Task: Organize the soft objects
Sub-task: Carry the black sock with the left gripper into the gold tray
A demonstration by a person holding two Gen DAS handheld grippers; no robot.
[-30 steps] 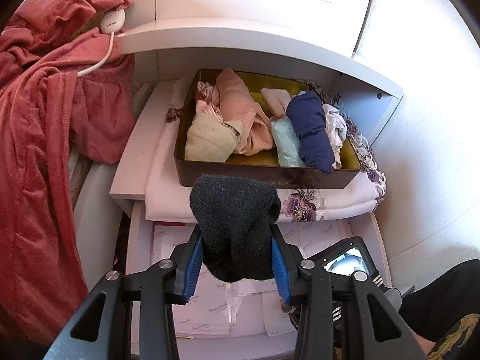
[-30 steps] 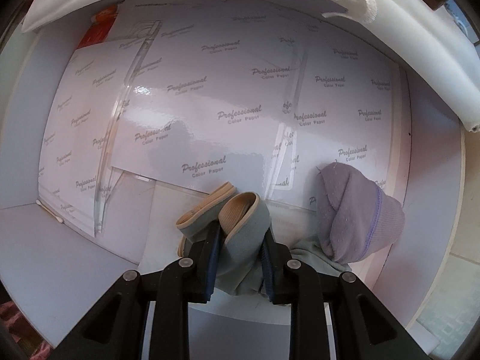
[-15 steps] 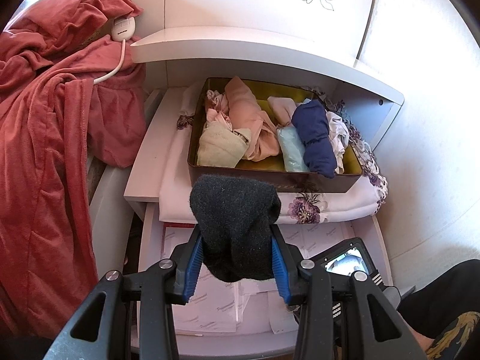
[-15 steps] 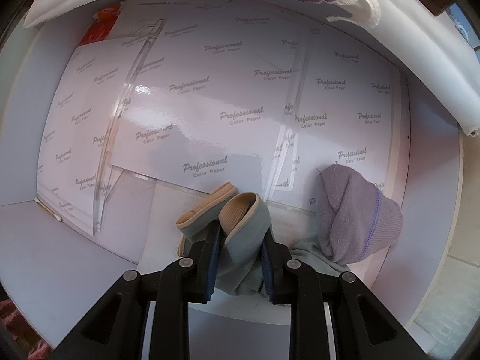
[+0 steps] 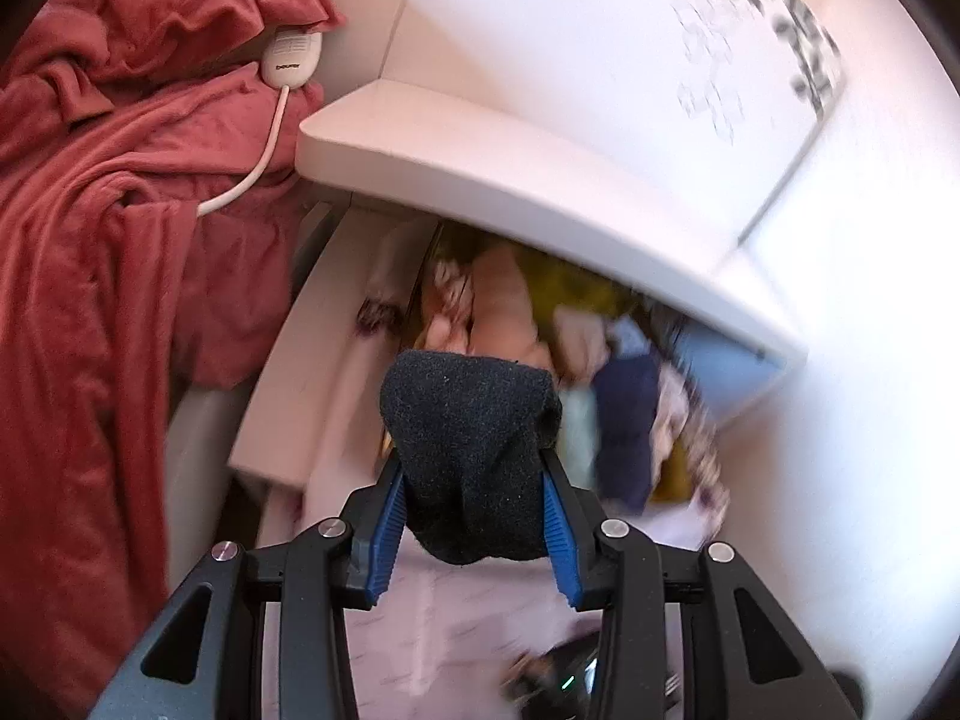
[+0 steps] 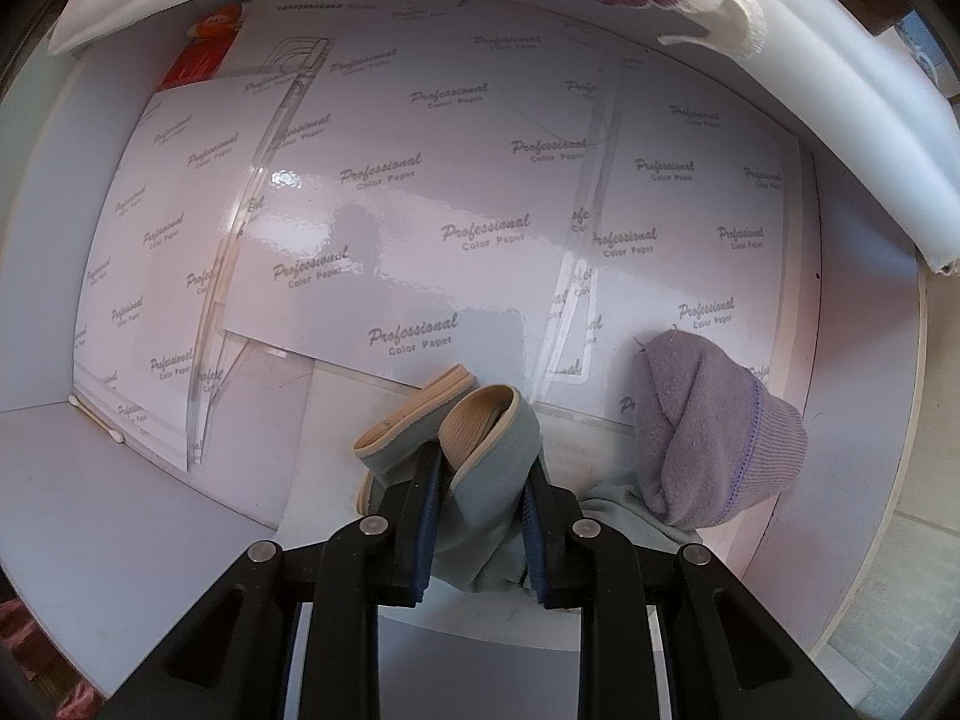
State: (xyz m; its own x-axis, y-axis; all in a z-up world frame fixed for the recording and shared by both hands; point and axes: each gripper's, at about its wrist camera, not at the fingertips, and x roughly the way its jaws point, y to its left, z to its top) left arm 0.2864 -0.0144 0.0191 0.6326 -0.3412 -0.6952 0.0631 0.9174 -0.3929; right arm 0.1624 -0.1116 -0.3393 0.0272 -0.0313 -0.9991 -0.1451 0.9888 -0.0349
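Observation:
My left gripper (image 5: 471,468) is shut on a black sock (image 5: 468,438) and holds it in front of the shelf, close to a dark tray (image 5: 666,480) full of folded cloths: pink (image 5: 504,312), navy (image 5: 624,420) and pale green. The view is blurred. My right gripper (image 6: 483,480) is shut on a grey-green sock with a beige cuff (image 6: 492,450), low over the bottom shelf. A lilac sock (image 6: 714,438) lies just to its right.
A red robe (image 5: 102,240) hangs at the left with a white corded controller (image 5: 292,57) on it. A white shelf board (image 5: 510,180) overhangs the tray. Glossy sheets printed "Professional Color Paper" (image 6: 420,228) cover the lower shelf. A white embroidered cloth (image 6: 840,90) hangs above.
My left gripper has moved forward and up toward the tray with the black sock; the view has blurred. My right gripper holds still on the grey-green sock.

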